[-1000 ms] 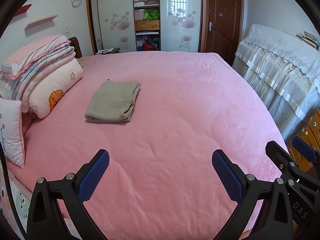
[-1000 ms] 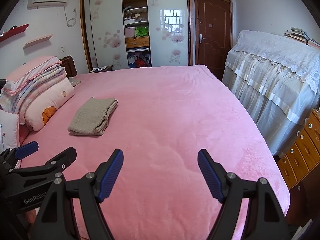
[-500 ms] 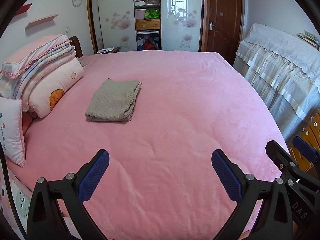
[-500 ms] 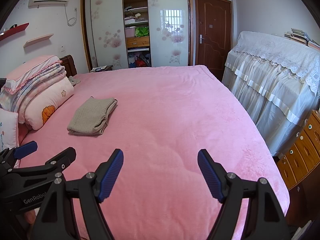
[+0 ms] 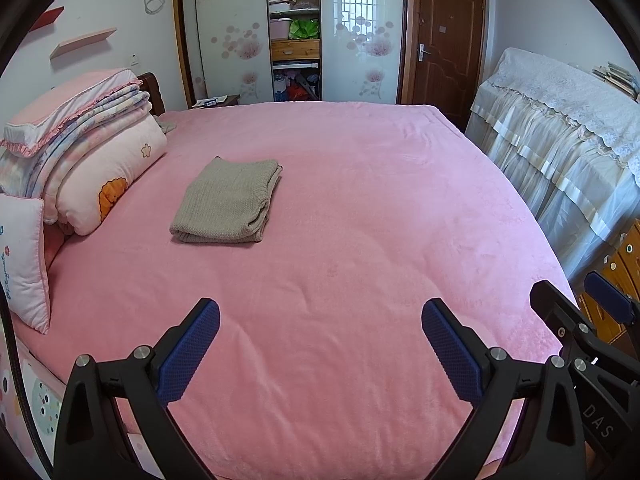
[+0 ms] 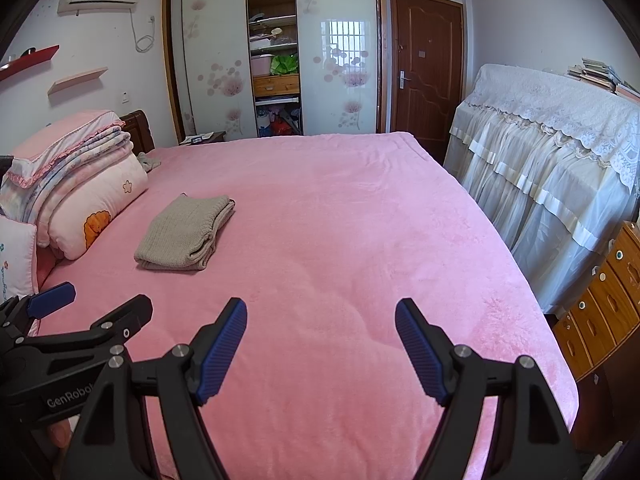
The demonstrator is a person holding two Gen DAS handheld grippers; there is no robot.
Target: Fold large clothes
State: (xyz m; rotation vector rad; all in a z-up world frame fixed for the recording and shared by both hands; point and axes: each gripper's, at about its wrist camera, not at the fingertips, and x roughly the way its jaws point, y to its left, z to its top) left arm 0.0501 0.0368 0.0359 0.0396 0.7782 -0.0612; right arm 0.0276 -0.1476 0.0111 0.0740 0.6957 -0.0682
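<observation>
Nothing has shifted over the last second: the beige sweater (image 5: pixel 230 202) lies folded near the bed's (image 5: pixel 360 240) pillow edge (apparently finished), left gripper (image 5: pixel 320 344) and right gripper (image 6: pixel 321 346) both spread, empty.

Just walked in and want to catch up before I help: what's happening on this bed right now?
A person holds two sets of tongs over the near edge of the pink bed, and neither is handling anything. The left tongs and right tongs both stand open and empty. The beige knit garment already lies folded into a neat rectangle, farther up the bed beside the stacked pillows and quilts. No other loose clothing shows on the bed.
</observation>
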